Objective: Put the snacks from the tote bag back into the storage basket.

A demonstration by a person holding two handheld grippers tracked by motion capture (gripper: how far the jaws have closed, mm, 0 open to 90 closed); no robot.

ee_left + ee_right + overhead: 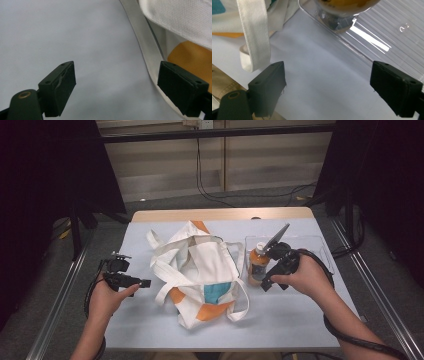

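A white cloth tote bag (207, 262) with orange and teal patches lies crumpled in the middle of the table. My left gripper (143, 283) sits just left of it, held low. In the left gripper view it (116, 75) stands open over bare table, with a bag strap (147, 50) and an orange patch (192, 57) by its right jaw. A bottle of orange liquid (257, 265) stands upright in a clear tray (312, 245). My right gripper (267, 283) is open just in front of the bottle (344, 10). Bare table lies between the jaws of that gripper (327, 72).
The pale table cover (150, 320) has free room in front of the bag and at the far left. A loose bag strap (254, 37) hangs beside the right gripper's left jaw. The ribbed tray wall (382, 35) runs across that view. Dark frames and cables flank the table.
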